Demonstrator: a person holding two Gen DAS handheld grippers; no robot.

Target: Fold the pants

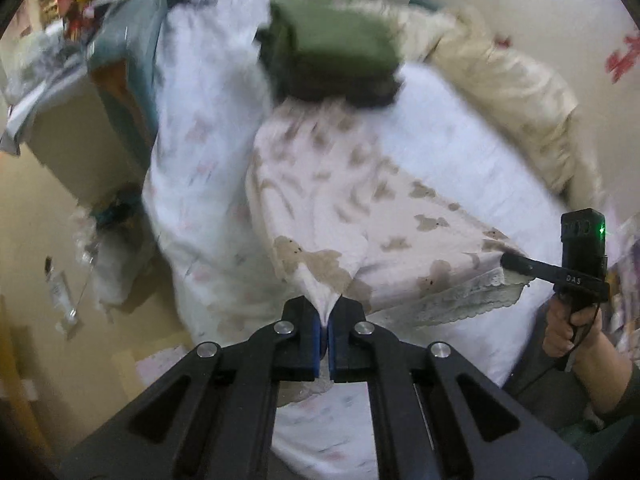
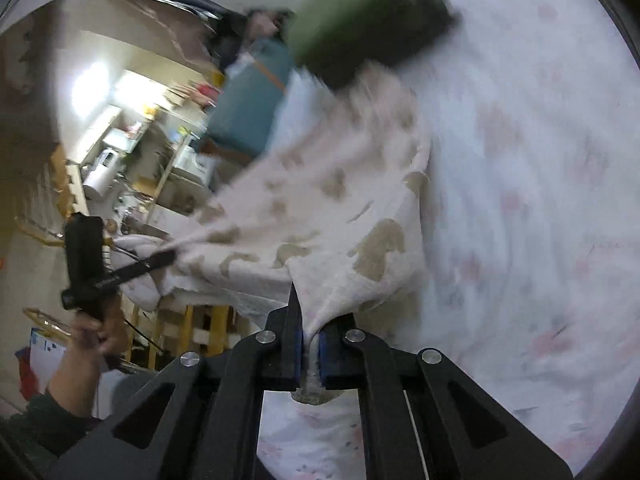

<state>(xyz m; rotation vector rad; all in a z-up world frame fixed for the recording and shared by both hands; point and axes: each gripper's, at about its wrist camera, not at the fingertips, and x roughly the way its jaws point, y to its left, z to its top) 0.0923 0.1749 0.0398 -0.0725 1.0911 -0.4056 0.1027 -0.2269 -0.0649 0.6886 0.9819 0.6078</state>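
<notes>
The pants (image 1: 352,200) are pale pink with tan bear prints and a lace hem. They stretch over the bed, also seen in the right wrist view (image 2: 320,208). My left gripper (image 1: 325,320) is shut on one corner of the pants' edge. My right gripper (image 2: 309,332) is shut on the other corner; it shows in the left wrist view (image 1: 516,262) at the right, pinching the lace hem. The left gripper shows in the right wrist view (image 2: 160,260) at the left. The cloth hangs taut between them, lifted off the bed.
The bed (image 1: 460,128) has a white floral sheet. A folded green garment (image 1: 332,36) lies at the far end of the pants, also in the right wrist view (image 2: 360,12). A cream quilt (image 1: 508,80) is bunched at the back right. Boxes and clutter (image 1: 80,100) stand left.
</notes>
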